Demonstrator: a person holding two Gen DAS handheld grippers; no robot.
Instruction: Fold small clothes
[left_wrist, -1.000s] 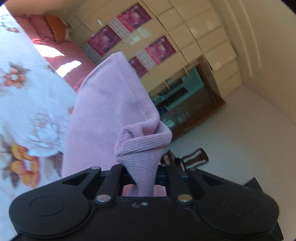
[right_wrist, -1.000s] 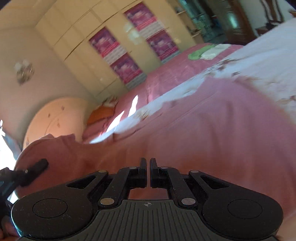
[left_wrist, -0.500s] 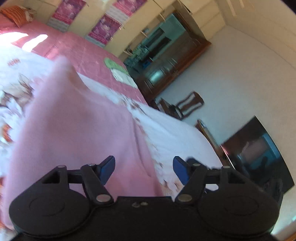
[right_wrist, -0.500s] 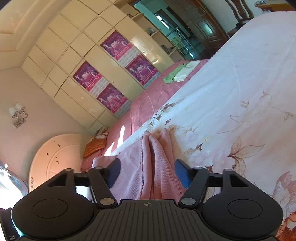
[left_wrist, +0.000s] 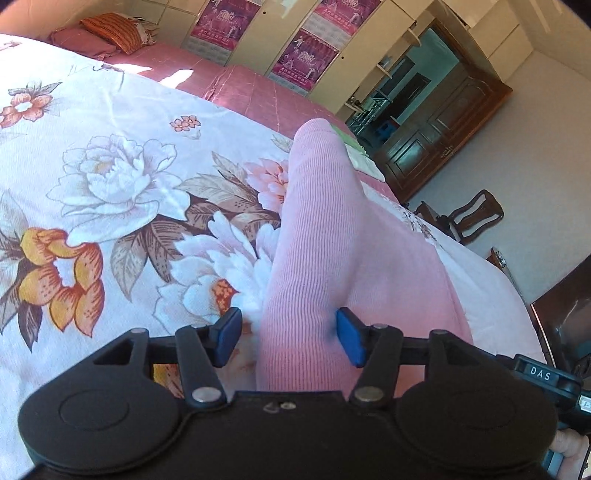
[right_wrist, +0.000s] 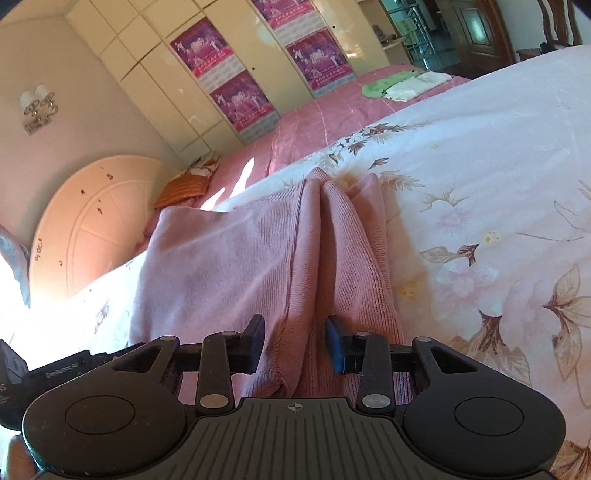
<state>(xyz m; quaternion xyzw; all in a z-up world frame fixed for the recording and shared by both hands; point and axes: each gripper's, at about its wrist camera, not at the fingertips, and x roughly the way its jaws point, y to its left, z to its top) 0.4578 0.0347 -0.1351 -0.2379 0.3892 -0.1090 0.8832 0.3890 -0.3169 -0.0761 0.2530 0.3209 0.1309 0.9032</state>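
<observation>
only right view shows headboard (right_wrist: 92, 221); both tongs (left_wrist: 288, 341) (right_wrist: 295, 343) apart, closing, straddling pink garment (left_wrist: 325, 240).

My pink ribbed knit garment (left_wrist: 325, 236) lies bunched in long raised folds on the flowered bedspread (left_wrist: 110, 177), well in from its far edge.

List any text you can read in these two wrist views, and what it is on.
"DAS": white letters on the black device at the right edge of the left wrist view.
"2010", roughly: on the purple posters on the wardrobe doors; their other print is too small to read.
Small white lettering on the black device at the left edge of the right wrist view: too blurred to read.
</observation>
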